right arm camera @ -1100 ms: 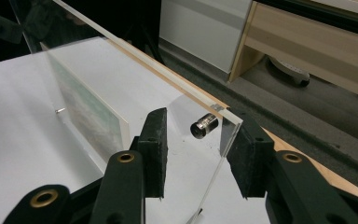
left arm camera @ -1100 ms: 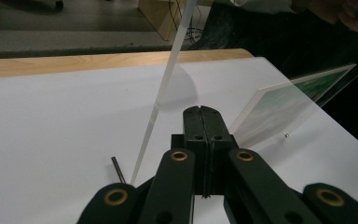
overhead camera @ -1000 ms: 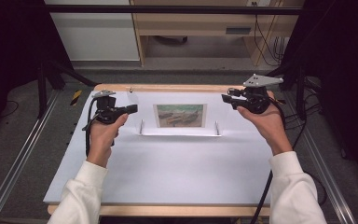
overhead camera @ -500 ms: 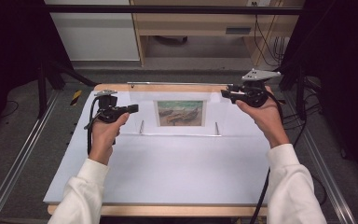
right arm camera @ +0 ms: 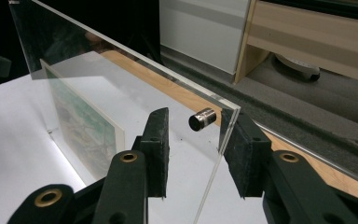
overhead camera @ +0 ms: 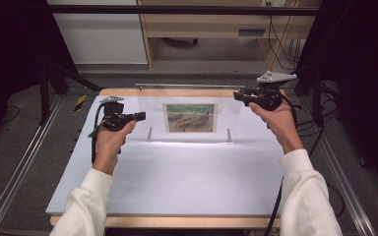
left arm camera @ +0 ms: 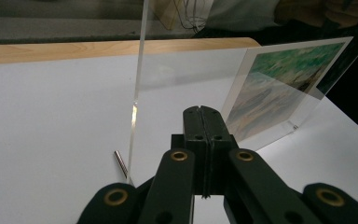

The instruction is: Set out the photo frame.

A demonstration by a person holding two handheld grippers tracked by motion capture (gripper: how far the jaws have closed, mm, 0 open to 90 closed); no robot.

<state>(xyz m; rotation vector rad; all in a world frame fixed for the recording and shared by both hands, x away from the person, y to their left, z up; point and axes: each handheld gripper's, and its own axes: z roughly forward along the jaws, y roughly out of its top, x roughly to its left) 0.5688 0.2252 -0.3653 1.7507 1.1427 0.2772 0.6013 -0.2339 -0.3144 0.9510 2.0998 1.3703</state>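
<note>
— Two grippers, how are they?
— Left gripper (left arm camera: 204,116) is pressed together, just beside the acrylic frame (overhead camera: 189,101) standing mid-table. Right gripper (right arm camera: 196,140) is spread around its far corner; this close view reveals a metal peg (right arm camera: 202,118).

In the left gripper view we lose the acrylic panel (left arm camera: 140,70) at the top edge. The photo's (left arm camera: 279,93) subject is too blurred to make out. In the right gripper view the panel's lower edge runs out of frame.
</note>
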